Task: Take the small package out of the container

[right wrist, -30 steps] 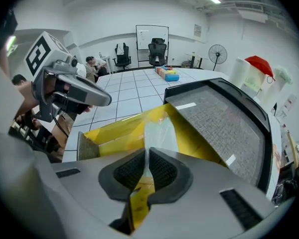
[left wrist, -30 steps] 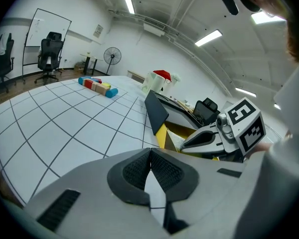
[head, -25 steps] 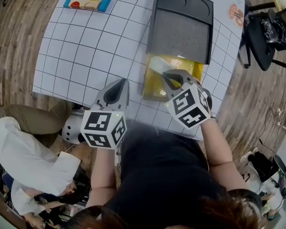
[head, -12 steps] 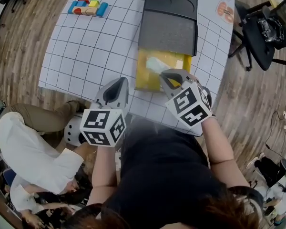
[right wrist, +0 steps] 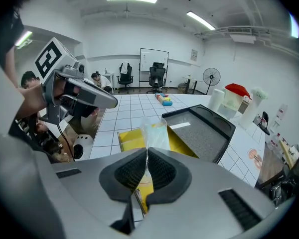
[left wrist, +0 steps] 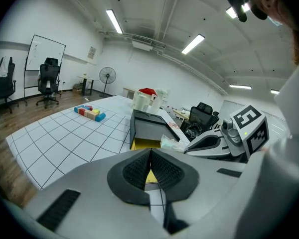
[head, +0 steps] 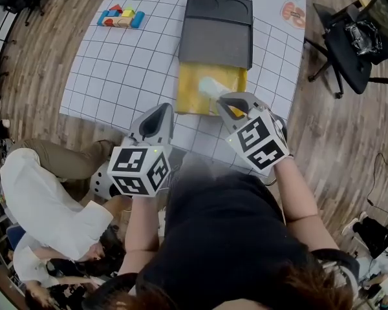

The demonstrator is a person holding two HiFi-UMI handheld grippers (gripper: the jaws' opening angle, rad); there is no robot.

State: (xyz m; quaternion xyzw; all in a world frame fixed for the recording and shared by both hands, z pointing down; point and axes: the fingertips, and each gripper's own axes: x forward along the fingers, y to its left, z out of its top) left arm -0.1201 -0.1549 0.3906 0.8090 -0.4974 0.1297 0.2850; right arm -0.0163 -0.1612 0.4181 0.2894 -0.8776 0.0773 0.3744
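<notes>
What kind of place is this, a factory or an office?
Probably an office-style lab or test room rather than a factory: there is a whiteboard, office chairs, overhead strip lights and a grid-marked table as the work surface.

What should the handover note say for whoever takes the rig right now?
Left gripper: jaws together, nothing between them, held near the front edge of the table.
Right gripper: shut on the small package, a clear bag pinched by one edge.
Container: black, on the table, with its yellow drawer pulled out toward the person.
Done: package gripped and held above the near right part of the drawer.
Left: carry it clear of the drawer, probably setting it down on the table.
</notes>
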